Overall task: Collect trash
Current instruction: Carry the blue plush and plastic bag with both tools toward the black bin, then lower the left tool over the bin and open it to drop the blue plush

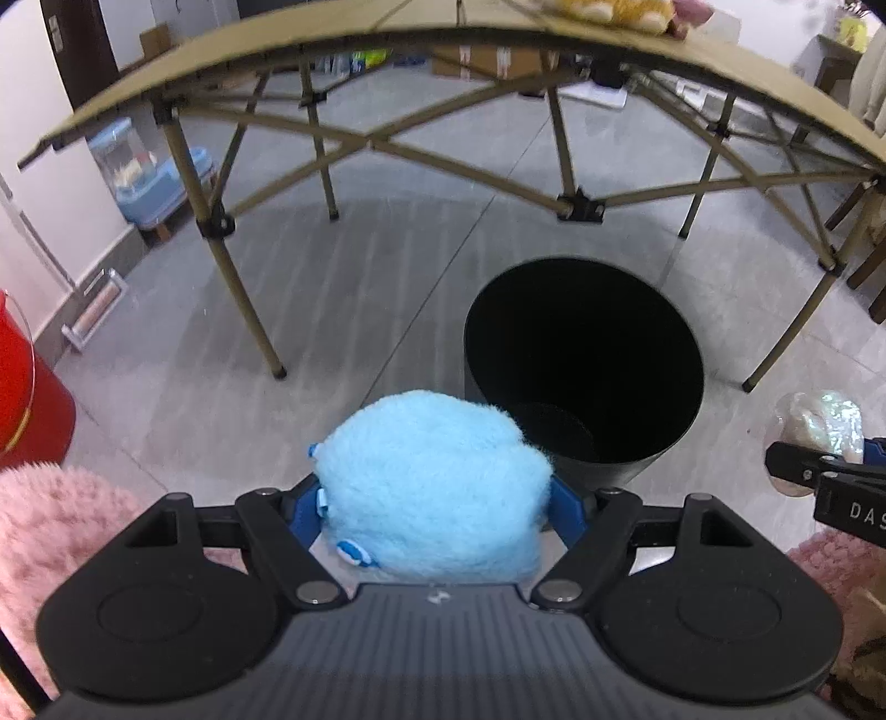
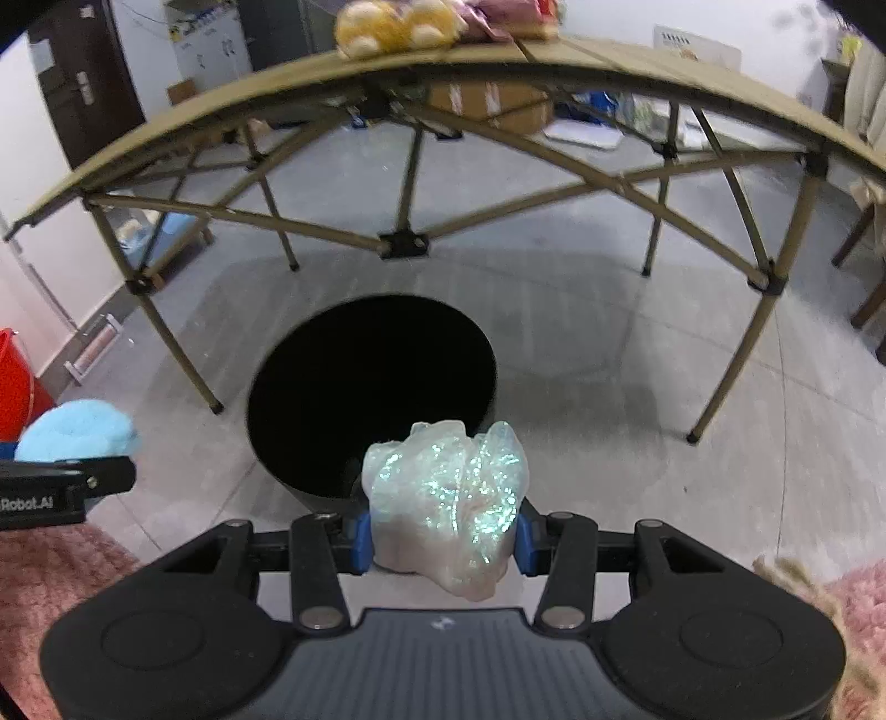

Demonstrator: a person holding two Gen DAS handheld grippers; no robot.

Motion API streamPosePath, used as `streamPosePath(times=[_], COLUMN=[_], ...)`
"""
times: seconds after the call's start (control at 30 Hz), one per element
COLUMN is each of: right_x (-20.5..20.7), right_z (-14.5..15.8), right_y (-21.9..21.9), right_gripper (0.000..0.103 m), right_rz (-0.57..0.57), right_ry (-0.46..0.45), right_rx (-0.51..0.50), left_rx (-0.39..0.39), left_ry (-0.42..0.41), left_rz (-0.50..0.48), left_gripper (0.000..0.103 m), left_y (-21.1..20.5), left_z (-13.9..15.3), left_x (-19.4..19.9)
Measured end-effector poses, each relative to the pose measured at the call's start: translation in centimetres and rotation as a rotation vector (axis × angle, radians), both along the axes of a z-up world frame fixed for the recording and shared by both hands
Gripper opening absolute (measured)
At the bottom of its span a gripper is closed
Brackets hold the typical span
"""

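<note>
My left gripper point(image 1: 434, 507) is shut on a fluffy light blue ball point(image 1: 434, 482), held just left of and near the rim of a black round bin point(image 1: 581, 354) on the floor. My right gripper point(image 2: 443, 540) is shut on a crumpled iridescent plastic wrap point(image 2: 446, 498), held above the near right rim of the same bin point(image 2: 371, 387). The bin is open and dark inside. Each gripper shows in the other's view: the right one with its wrap point(image 1: 825, 426), the left one with its blue ball point(image 2: 77, 432).
A tan folding table point(image 1: 387, 33) stands behind the bin, its crossed legs point(image 2: 404, 243) on the grey tiled floor. Plush toys point(image 2: 398, 22) lie on the table. A red bucket point(image 1: 27, 399) stands at left. Pink fluffy rug point(image 1: 50, 531) lies near both sides.
</note>
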State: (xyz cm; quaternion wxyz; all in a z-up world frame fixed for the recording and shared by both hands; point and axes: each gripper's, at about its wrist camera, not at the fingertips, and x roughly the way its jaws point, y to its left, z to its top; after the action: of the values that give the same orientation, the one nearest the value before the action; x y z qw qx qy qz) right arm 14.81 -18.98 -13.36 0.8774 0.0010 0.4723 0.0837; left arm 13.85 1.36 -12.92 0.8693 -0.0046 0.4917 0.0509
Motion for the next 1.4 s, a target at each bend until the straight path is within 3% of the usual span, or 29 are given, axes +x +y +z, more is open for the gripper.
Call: streamPosePath(times=[0.63,1.4], right_x=[3.1,8.9], right_z=[-3.3,-4.9], right_y=[-0.9,-2.6], right_gripper=[0.045,0.045], right_rz=[-0.094,-0.184], right_ry=[0.114,0.133], right_rx=[-0.069,-0.092], left_rx=[0.031,0.021], left_ry=[0.094,0.132], left_rz=[-0.016,-0.084], left_gripper=[0.078,0.078], left_y=[-1.5,-6.4], left_z=[-2.4,-4.1], left_x=[3.3,11.3])
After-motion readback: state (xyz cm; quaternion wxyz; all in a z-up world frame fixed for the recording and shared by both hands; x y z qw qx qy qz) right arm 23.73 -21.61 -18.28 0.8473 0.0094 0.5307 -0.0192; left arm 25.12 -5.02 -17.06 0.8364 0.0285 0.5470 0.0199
